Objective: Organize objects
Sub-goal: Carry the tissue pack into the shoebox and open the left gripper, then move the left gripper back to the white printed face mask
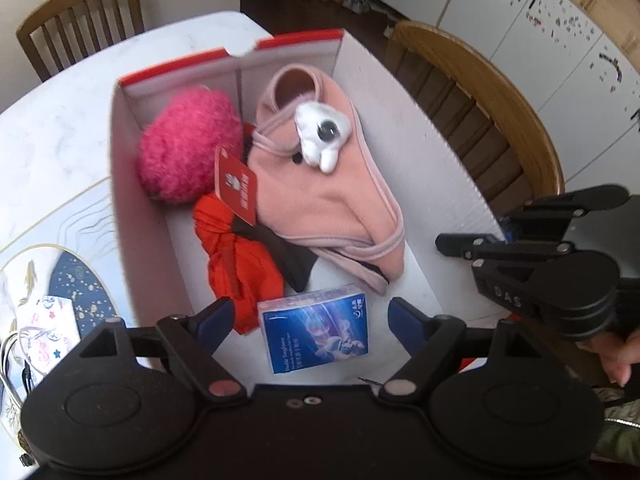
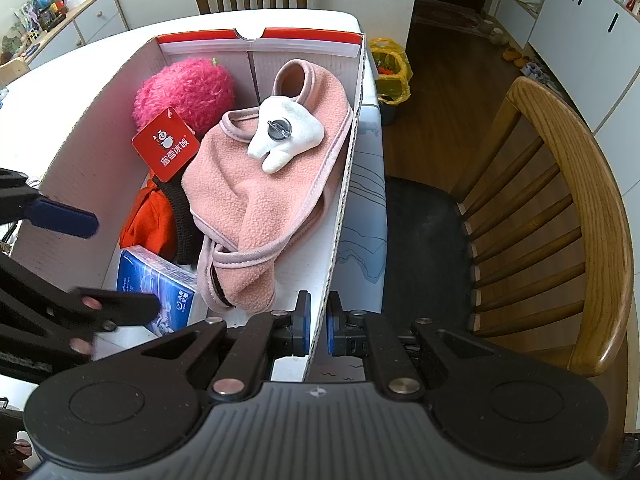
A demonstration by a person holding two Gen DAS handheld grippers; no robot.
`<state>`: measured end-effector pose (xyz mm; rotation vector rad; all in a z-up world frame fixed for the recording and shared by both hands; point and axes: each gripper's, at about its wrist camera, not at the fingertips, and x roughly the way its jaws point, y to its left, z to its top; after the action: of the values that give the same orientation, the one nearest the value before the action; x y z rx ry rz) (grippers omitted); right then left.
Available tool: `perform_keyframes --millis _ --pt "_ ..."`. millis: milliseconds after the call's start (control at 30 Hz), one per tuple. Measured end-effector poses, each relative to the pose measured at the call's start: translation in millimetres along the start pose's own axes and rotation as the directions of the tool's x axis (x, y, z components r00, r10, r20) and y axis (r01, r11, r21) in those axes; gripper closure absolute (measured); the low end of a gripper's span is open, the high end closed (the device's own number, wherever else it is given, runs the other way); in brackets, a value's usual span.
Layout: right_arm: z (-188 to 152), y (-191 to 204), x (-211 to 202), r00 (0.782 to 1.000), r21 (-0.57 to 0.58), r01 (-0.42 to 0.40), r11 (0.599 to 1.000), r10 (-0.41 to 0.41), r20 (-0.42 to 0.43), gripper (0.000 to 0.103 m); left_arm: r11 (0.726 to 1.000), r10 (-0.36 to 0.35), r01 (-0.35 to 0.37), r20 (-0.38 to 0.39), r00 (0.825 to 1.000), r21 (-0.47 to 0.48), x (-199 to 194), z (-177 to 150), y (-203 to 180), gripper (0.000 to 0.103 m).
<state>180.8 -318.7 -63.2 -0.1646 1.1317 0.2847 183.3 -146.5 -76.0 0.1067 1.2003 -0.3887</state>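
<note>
Kitchen table [image 1: 60,140] bore the box [image 2: 100,92], its wall clenched by the right gripper [image 2: 318,326], while the left gripper [image 1: 310,322] hung released above the tissue pack [image 1: 316,328], seemingly just deposited, so fetching another item likely came next.

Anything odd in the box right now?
Nothing spilled or damaged. The blue tissue pack lies slightly askew on the box floor, untouched between the open left claw fingers. The right claw is pinching the box's side wall.
</note>
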Motion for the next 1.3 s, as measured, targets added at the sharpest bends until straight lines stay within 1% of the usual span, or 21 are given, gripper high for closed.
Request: perform_keyframes --millis 133,300,433,500,600,867,933,1033,1300 --pt "0 1 0 1.000 0.000 0.001 1.000 -0.001 0.000 0.096 1.000 0.020 -0.020 0.061 0.998 -0.007 -18 -6 3 0.020" --pt "0 1 0 1.000 -0.005 0.006 1.000 -0.006 0.001 0.096 0.997 0.071 -0.068 0.135 0.988 -0.022 -35 -10 11 0.019" --pt "1 1 -1 1.000 -0.009 0.011 1.000 -0.011 0.005 0.096 0.995 0.096 -0.087 0.209 0.973 -0.053 -55 -16 19 0.018" --pt "2 1 -1 1.000 -0.009 0.013 1.000 -0.013 0.004 0.096 0.995 0.101 -0.092 0.247 0.964 -0.050 -63 -19 22 0.016" --pt "2 2 -1 1.000 -0.010 0.013 1.000 -0.013 0.005 0.096 0.993 0.113 -0.101 0.281 0.953 -0.058 -70 -23 25 0.014" --pt "2 2 -1 1.000 -0.008 0.015 1.000 -0.015 0.007 0.096 0.984 0.171 -0.148 0.318 0.932 -0.097 -81 -36 35 0.006" --pt "2 2 -1 1.000 -0.007 0.014 1.000 -0.014 0.008 0.096 0.980 0.194 -0.169 0.329 0.924 -0.102 -83 -39 37 0.002" --pt "2 2 -1 1.000 -0.007 0.015 1.000 -0.014 0.008 0.096 0.973 0.223 -0.190 0.331 0.917 -0.127 -84 -45 43 0.001" --pt "2 2 -1 1.000 -0.011 0.020 1.000 -0.020 0.006 0.096 0.949 0.281 -0.218 0.301 0.911 -0.227 -85 -64 72 0.001"
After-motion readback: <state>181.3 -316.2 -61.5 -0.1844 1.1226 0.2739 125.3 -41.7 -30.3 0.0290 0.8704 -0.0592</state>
